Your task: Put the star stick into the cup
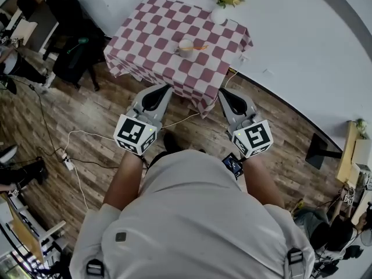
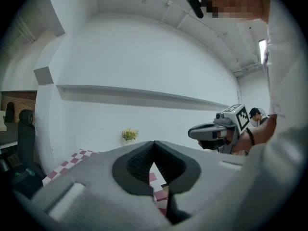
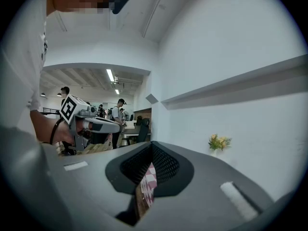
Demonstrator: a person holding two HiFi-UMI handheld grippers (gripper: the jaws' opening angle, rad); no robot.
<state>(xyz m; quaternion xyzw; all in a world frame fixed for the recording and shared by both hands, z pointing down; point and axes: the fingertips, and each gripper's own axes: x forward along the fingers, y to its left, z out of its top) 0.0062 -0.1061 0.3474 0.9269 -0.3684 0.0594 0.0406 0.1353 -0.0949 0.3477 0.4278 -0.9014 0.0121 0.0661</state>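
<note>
Wooden flooring runs up to a checked table [image 1: 152,29] against the white wall. Left gripper [image 1: 164,88] and right gripper [image 1: 224,92] are both clenched on nothing, held level, well short of the cup [image 1: 185,46]. What looks like the star stick [image 1: 199,47] lies touching the cup's right side. I'd open one claw early, approach low and pinch the shaft.

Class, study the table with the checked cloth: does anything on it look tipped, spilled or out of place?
Nothing stands out. The cup stands upright on the checked cloth, a small orange stick lies beside it, and the flower vase stands upright near the far edge. No spill shows.
</note>
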